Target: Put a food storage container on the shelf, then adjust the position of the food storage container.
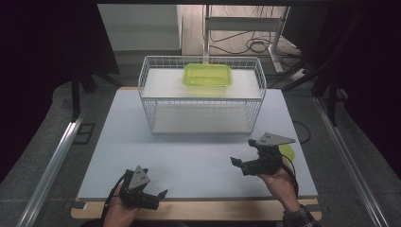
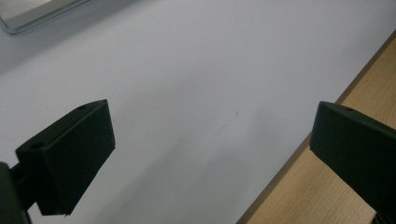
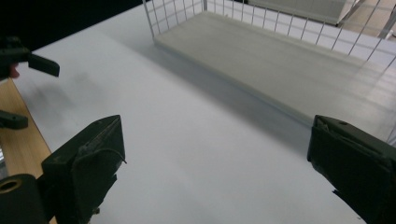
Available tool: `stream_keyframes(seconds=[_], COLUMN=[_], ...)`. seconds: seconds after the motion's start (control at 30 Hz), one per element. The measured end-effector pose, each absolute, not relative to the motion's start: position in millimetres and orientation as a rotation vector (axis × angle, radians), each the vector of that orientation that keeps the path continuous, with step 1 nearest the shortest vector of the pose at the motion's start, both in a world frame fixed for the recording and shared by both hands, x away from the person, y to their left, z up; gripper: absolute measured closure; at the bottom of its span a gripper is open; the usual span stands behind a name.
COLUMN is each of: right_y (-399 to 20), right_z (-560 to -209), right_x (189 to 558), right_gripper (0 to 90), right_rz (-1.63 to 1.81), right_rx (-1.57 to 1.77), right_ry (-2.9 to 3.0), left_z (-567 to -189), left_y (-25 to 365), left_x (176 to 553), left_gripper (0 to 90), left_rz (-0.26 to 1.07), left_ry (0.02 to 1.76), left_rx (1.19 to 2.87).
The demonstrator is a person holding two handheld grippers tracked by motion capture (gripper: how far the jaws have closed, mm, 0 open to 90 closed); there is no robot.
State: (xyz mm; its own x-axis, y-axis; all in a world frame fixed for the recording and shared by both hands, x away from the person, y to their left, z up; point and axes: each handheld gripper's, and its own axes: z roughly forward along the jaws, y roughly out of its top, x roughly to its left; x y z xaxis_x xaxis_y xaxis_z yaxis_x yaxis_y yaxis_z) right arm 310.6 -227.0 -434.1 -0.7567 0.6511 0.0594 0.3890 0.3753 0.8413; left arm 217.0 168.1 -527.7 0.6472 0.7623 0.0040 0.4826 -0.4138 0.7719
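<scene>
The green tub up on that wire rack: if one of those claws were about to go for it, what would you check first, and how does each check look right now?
1. Left claw open and empty: ok, jaws wide apart over the white table top.
2. Right claw open and empty: ok.
3. Green tub resting flat on the top shelf of the wire rack: ok.
4. Way to the tub open from above: ok, nothing lies on it.
5. Tub empty or loaded: cannot tell.
6. Yellow-green thing behind the right hand, out of the way: cannot tell, mostly hidden.
</scene>
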Motion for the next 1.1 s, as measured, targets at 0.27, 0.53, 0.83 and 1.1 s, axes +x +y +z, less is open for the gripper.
stream_keyframes(seconds=[0.27, 0.53, 0.83, 1.1], right_y=[-233, -241, -244, -250], right_z=[-453, -469, -479, -467], right_x=[295, 283, 284, 285], right_gripper=[5.0, 5.9, 4.1, 21.8], right_rz=[1.286, 1.289, 1.222, 1.221], right_rx=[0.934, 0.939, 0.986, 1.049], right_ry=[2.358, 2.374, 2.39, 2.333], left_z=[-528, -528, -529, -529], left_y=[167, 166, 166, 166], left_x=[216, 216, 216, 216], left_gripper=[0.0, 0.0, 0.0, 0.0], left_rz=[0.469, 0.48, 0.477, 0.48], left_ry=[0.956, 0.943, 0.945, 0.945], left_rx=[2.083, 2.093, 2.1, 2.102])
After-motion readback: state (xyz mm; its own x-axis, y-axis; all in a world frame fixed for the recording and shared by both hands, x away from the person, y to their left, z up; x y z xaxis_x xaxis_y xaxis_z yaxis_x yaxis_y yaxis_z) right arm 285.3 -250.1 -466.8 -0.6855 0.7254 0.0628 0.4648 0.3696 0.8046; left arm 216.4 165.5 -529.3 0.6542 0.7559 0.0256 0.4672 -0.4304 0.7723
